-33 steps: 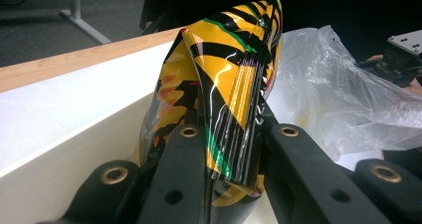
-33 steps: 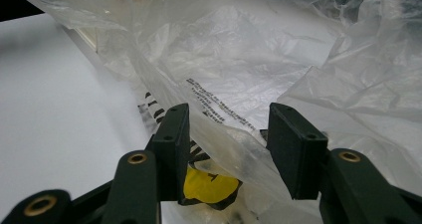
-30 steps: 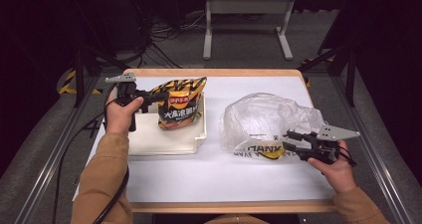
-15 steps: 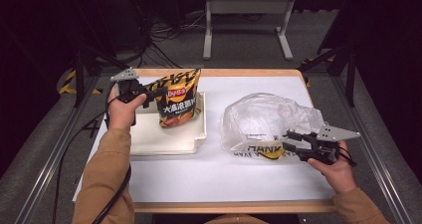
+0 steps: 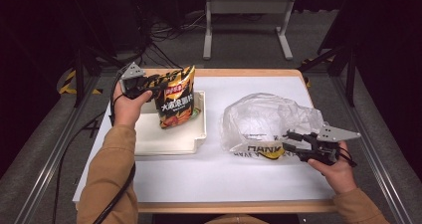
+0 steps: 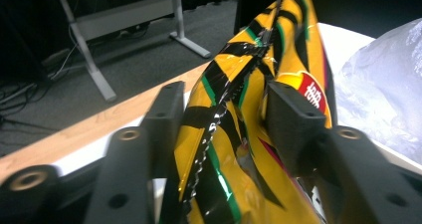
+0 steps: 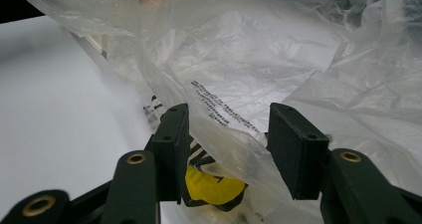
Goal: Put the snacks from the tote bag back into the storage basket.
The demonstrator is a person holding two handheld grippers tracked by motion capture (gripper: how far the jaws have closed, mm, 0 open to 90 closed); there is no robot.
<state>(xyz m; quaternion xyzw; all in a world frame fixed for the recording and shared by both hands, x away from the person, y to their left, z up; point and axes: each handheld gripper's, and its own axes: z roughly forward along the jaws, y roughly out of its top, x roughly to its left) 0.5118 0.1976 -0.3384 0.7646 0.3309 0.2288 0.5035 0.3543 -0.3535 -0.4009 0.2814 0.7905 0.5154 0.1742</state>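
Observation:
A yellow and black chip bag point(image 5: 175, 98) stands upright in the white tray point(image 5: 164, 144) at the table's left. My left gripper point(image 5: 159, 82) reaches level to the bag's top left corner. Its jaws have just been opening and now stand open around the bag's crimped top seam point(image 6: 239, 109), with a gap at one pad. At the right lies a crumpled clear plastic bag point(image 5: 263, 119) with black and yellow print. My right gripper point(image 5: 287, 140) sits at its near right edge, open, with loose plastic film point(image 7: 249, 50) draped between its jaws.
A white mat point(image 5: 219, 179) covers the wooden table. A metal stand point(image 5: 246, 7) and cables lie on the floor behind the far edge. Aluminium rails point(image 5: 54, 149) run along both sides of the table.
The chip bag has turned from a tilted, sideways pose to upright in the tray. The left gripper's jaws have spread apart at its top. The right gripper has stayed put.

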